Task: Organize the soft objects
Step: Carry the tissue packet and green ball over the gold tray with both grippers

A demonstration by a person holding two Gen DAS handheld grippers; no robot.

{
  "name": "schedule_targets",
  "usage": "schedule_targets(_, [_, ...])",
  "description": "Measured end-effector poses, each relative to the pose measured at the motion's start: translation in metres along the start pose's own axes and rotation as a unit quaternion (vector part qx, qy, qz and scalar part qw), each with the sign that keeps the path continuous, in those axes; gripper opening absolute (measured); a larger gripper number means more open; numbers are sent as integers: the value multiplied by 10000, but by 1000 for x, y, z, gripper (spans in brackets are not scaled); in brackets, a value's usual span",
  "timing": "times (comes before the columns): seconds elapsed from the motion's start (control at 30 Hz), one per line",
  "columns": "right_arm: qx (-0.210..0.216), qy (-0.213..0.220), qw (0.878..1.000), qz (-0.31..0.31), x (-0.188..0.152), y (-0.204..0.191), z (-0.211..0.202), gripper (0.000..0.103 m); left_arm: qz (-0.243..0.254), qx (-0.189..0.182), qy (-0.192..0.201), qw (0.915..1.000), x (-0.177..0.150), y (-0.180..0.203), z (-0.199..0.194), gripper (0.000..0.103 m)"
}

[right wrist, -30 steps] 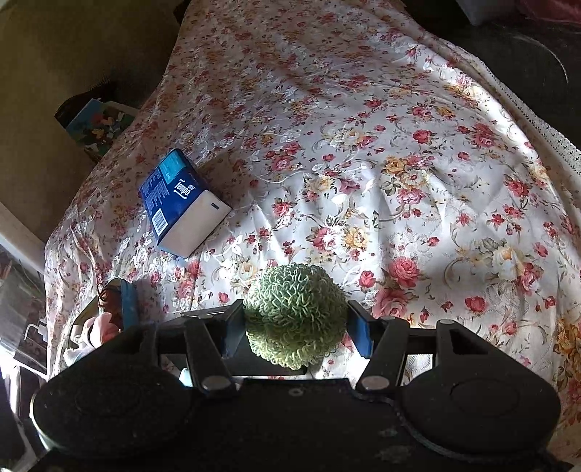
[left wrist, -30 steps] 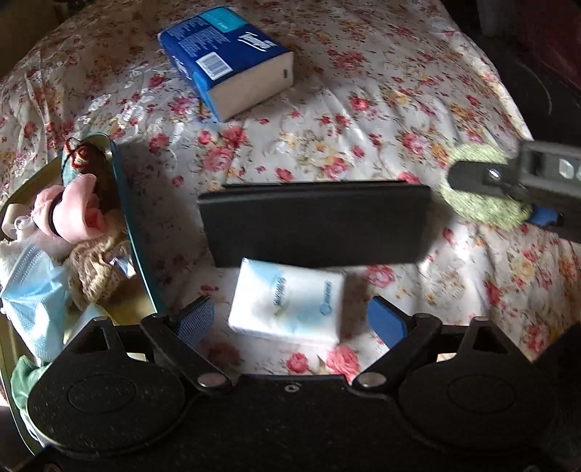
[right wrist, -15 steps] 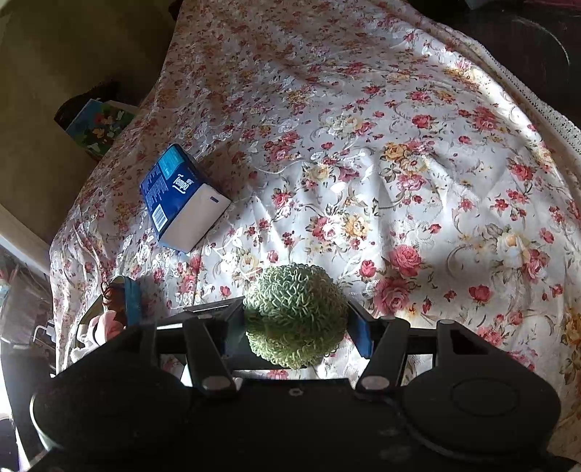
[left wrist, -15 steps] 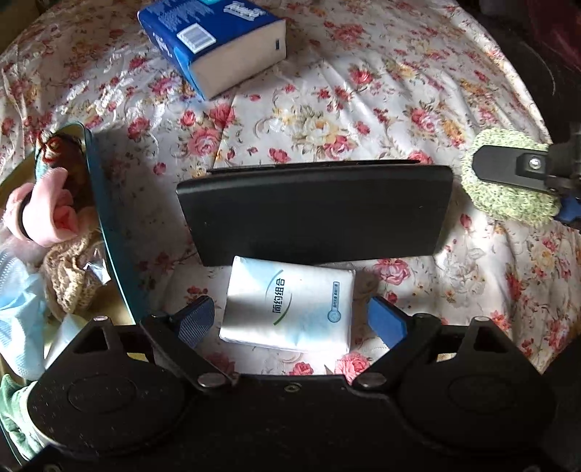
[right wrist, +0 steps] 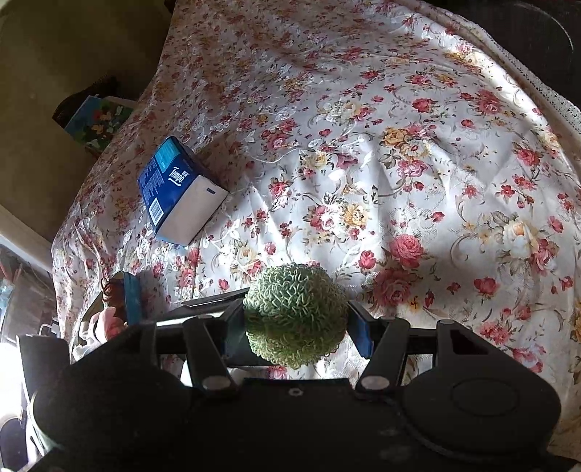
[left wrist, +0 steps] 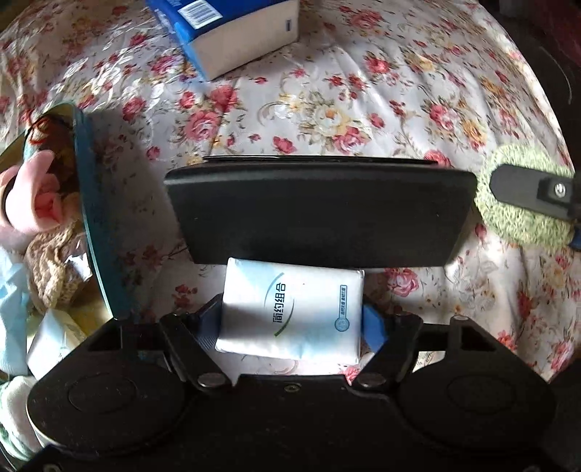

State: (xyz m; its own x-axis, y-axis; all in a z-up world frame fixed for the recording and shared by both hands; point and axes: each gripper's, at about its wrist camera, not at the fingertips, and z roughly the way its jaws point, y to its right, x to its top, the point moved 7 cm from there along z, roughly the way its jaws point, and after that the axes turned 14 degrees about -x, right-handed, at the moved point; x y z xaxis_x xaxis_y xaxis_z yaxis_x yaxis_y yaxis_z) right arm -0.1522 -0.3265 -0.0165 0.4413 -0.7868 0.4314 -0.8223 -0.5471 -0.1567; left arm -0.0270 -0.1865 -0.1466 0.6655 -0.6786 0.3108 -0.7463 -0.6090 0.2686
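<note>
My left gripper (left wrist: 290,326) has closed on a small white tissue pack (left wrist: 290,316) lying on the floral cloth, its blue pads touching both sides. The pack's far end lies under the edge of a black flat case (left wrist: 319,210). My right gripper (right wrist: 296,323) is shut on a green fuzzy ball (right wrist: 294,312) and holds it above the cloth; the ball also shows at the right of the left wrist view (left wrist: 523,218). A blue-rimmed tin (left wrist: 94,232) at the left holds soft items: a pink plush (left wrist: 40,192), a knitted brown piece, a blue mask.
A blue Tempo tissue pack (right wrist: 178,188) lies on the cloth at the back left, also in the left wrist view (left wrist: 232,32). The cloth's lace edge (right wrist: 537,87) drops off at the right. A colourful box (right wrist: 98,123) sits beyond the far left edge.
My left gripper moved forward over the white tissue pack and its jaws closed from wide open onto the pack's sides. The right gripper kept holding the green ball with little movement.
</note>
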Motion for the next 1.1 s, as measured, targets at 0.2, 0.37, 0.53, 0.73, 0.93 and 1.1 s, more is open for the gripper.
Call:
schedule_targets(0.2, [-38, 36, 10000, -42, 0, -1, 1, 59, -284, -34, 159, 9995, -1, -7, -20, 70])
schedule_targets(0.37, [-203, 155, 9996, -149, 0, -5, 2, 59, -375, -71, 346, 9987, 4, -8, -42, 70])
schedule_targets(0.53, [-286, 414, 9983, -301, 1, -11, -2, 59, -443, -173, 545, 9974, 3, -12, -66, 70])
schedule_targets(0.73, [-348, 722, 9951, -579, 0, -21, -10, 59, -588, -86, 958, 9936, 6, -35, -107, 70])
schedule_targets(0.93, [-299, 882, 9929, -737, 1, -28, -15, 59, -1075, 98, 1481, 9831, 5, -79, -153, 70])
schedule_targets(1.1, [-332, 875, 9927, -762, 0, -29, -17, 59, -1469, 299, 1835, 9715, 0, -116, -190, 70])
